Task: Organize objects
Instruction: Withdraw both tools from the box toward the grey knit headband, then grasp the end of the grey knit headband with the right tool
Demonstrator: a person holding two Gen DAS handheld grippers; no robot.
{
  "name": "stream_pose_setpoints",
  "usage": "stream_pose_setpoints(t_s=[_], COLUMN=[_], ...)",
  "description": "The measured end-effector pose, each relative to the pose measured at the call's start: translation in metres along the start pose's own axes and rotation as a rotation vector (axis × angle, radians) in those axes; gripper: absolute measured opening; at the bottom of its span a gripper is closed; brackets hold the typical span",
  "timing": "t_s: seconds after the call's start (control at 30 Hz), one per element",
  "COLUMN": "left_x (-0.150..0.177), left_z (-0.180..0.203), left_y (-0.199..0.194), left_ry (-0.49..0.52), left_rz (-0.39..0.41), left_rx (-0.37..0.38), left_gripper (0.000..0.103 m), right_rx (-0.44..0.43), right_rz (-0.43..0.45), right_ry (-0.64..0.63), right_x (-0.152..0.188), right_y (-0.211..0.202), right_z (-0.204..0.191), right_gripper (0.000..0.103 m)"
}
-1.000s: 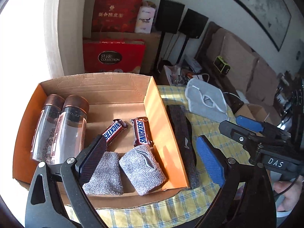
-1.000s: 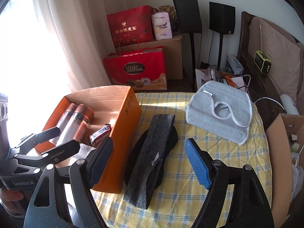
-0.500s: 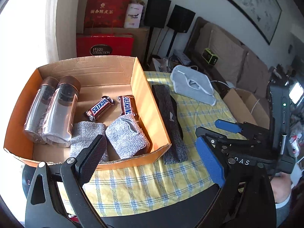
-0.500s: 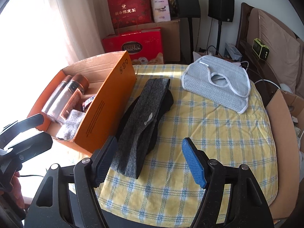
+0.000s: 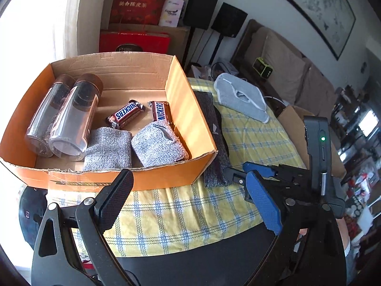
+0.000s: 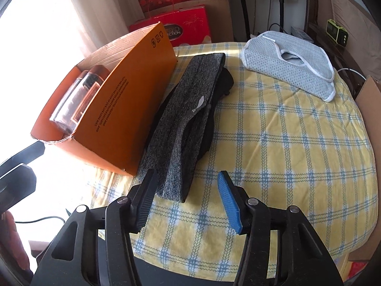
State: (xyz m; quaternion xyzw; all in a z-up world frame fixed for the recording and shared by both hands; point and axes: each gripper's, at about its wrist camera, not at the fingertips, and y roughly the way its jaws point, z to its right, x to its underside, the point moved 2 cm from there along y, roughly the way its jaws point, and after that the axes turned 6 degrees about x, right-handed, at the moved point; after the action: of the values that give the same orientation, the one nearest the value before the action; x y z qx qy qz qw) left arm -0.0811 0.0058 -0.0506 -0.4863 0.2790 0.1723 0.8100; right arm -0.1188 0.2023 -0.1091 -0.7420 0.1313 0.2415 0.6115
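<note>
I see a table (image 6: 297, 143) covered with a yellow checked cloth (image 5: 190, 209). On the cloth stands an orange box (image 6: 133, 100) at the left side. Just beside its right wall lies a grey headband (image 6: 188, 119), long and flat, and it touches the box along that wall (under it there is something black, I cannot tell what). Further back on the right, well apart from the headband, lies a grey mesh pouch (image 6: 288, 62) with white edging.
</note>
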Motion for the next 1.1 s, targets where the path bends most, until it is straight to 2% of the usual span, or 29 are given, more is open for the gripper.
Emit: stream_pose_setpoints(t_s=[0.13,0.2,0.23,0.27,0.4,0.63,0.87,1.1], left_x=[0.004,0.006,0.006,0.007,0.008,0.008,0.01,0.016], left_z=[0.0,0.001,0.001,0.001,0.003,0.012,0.033,0.042], left_y=[0.002,0.003,0.004,0.005,0.006,0.005,0.008,0.017], left_ry=[-0.006,-0.004,-0.004,-0.003,-0.006,-0.006,0.035,0.043], left_rz=[-0.012,-0.018,-0.022,-0.026,-0.033,-0.046,-0.066,-0.075], left_rx=[0.006,0.009,0.01,0.012,0.022,0.063,0.11,0.094], left_gripper=[0.095,0.095,0.095,0.095,0.095,0.095,0.095,0.095], right_rx=[0.001,-0.007,-0.012,-0.015,-0.026,-0.024,0.028,0.013], right_rz=[-0.024,-0.034,-0.041,-0.042,-0.035,0.004,0.022,0.017], right_ry=[-0.005,-0.004,-0.002,-0.002,-0.015,-0.027,-0.015,0.025], right_x=[0.001,0.002,0.002,0.003,0.003,0.0,0.007,0.014], right_y=[0.01,0.014,0.015,0.016,0.013,-0.011,-0.042,-0.039], right_z=[-0.003,-0.004,-0.004,-0.004,-0.004,0.004,0.039,0.053], right_gripper=[0.047,0.037,0.027,0.022,0.01,0.006,0.006,0.014])
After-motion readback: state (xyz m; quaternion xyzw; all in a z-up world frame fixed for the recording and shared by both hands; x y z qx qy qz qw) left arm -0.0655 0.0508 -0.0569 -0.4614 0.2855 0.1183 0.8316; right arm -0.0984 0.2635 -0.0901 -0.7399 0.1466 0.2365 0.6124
